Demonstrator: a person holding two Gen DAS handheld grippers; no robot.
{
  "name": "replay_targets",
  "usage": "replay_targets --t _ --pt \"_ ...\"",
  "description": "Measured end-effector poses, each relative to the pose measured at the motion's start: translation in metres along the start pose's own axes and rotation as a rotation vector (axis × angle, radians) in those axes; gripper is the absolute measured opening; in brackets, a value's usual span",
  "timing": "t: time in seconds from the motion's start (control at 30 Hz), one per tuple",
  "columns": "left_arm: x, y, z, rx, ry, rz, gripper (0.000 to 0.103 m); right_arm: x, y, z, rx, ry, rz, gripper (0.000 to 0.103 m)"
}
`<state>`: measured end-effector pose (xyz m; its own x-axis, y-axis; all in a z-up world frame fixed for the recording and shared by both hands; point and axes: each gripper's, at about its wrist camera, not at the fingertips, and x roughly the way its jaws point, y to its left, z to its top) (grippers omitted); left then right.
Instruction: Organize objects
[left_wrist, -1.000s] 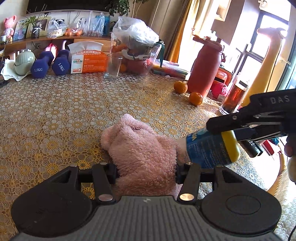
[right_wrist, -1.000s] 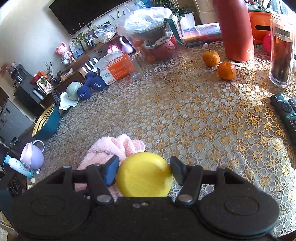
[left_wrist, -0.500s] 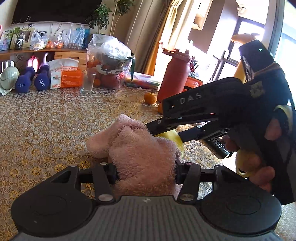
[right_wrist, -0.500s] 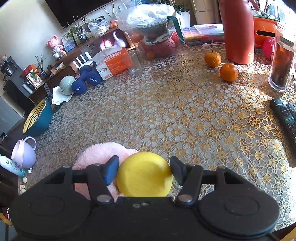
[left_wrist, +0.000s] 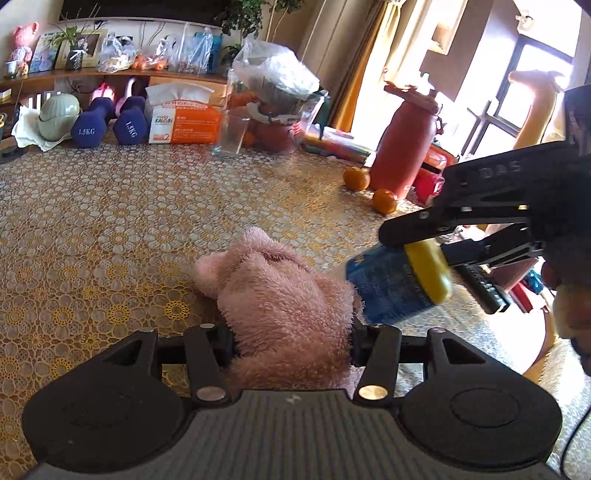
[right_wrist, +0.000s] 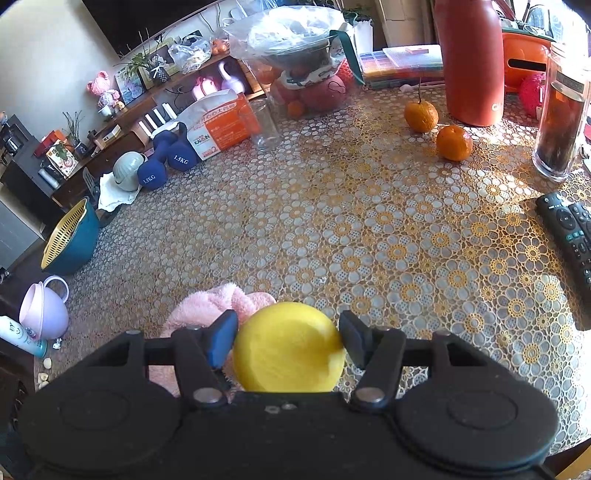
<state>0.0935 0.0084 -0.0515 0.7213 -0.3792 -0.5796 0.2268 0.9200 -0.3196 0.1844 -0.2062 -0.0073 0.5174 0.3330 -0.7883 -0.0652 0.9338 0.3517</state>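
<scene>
My left gripper (left_wrist: 291, 332) is shut on a pink fluffy cloth (left_wrist: 284, 295) that lies on the patterned tablecloth (left_wrist: 110, 221). My right gripper (right_wrist: 288, 336) is shut on a blue jar with a yellow lid (right_wrist: 290, 347). In the left wrist view the jar (left_wrist: 395, 284) is tilted, its base against the right side of the cloth, with the right gripper (left_wrist: 424, 236) clamped at the lid. The cloth (right_wrist: 221, 302) also shows just left of the lid in the right wrist view.
Two oranges (right_wrist: 454, 142), a red flask (right_wrist: 469, 62), a dark drink glass (right_wrist: 559, 110) and remotes (right_wrist: 569, 229) are on the right. An empty glass (right_wrist: 262, 125), tissue box (right_wrist: 218, 125), dumbbells (right_wrist: 166, 158) and a bagged bowl (right_wrist: 299, 55) line the far edge.
The right gripper pulled back to the right after crossing over the cloth, so the jar's blue side shows again next to the cloth. The left gripper kept its hold on the cloth.
</scene>
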Motion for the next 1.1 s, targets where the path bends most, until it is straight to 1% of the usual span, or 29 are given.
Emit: replay_targets --t 0.07,0.13,0.23,0.3,0.33,0.4,0.5,0.6,0.73,0.83,0.93,1.03,1.1 --pt "-0.016 -0.015 0.001 0.014 -0.024 -0.065 0.052 0.0 0.0 0.0 0.001 0.001 -0.001 0.06" --pt "-0.031 -0.032 0.002 0.037 -0.059 -0.113 0.052 0.0 0.001 0.0 -0.002 0.001 -0.003 0.06" --pt "-0.033 -0.056 0.004 0.086 -0.071 -0.152 0.052 0.0 0.002 -0.001 0.002 0.001 -0.005 0.06" --pt "-0.024 -0.067 0.0 0.143 -0.065 -0.12 0.052 0.0 0.003 -0.002 0.002 -0.001 -0.009 0.06" --pt "-0.018 -0.069 -0.002 0.155 -0.052 -0.109 0.052 0.0 0.003 -0.002 0.005 -0.002 -0.011 0.06" --pt "-0.007 -0.065 -0.004 0.141 -0.029 -0.098 0.052 0.0 0.002 -0.002 0.011 -0.001 -0.01 0.06" --pt "0.003 -0.054 -0.005 0.114 -0.002 -0.056 0.052 0.001 0.0 -0.001 0.019 0.0 -0.005 0.06" --pt "0.01 -0.036 -0.005 0.056 0.024 -0.036 0.052 0.001 0.001 0.0 0.009 0.004 0.0 0.06" --pt "0.022 -0.017 -0.005 0.026 0.05 0.005 0.052 0.001 -0.002 0.001 0.012 0.009 0.008 0.06" --pt "0.03 -0.009 -0.004 0.034 0.054 0.035 0.052 0.0 -0.006 0.001 0.022 0.018 0.016 0.06" --pt "0.034 0.001 0.0 0.007 0.059 0.057 0.052 0.001 -0.008 0.0 0.017 0.035 0.025 0.06" --pt "0.03 0.009 0.004 -0.008 0.043 0.081 0.052 0.001 -0.006 -0.001 -0.012 0.04 0.027 0.06" --pt "0.025 0.016 0.007 -0.026 0.035 0.082 0.052 0.0 -0.005 -0.003 -0.042 0.05 0.036 0.06"
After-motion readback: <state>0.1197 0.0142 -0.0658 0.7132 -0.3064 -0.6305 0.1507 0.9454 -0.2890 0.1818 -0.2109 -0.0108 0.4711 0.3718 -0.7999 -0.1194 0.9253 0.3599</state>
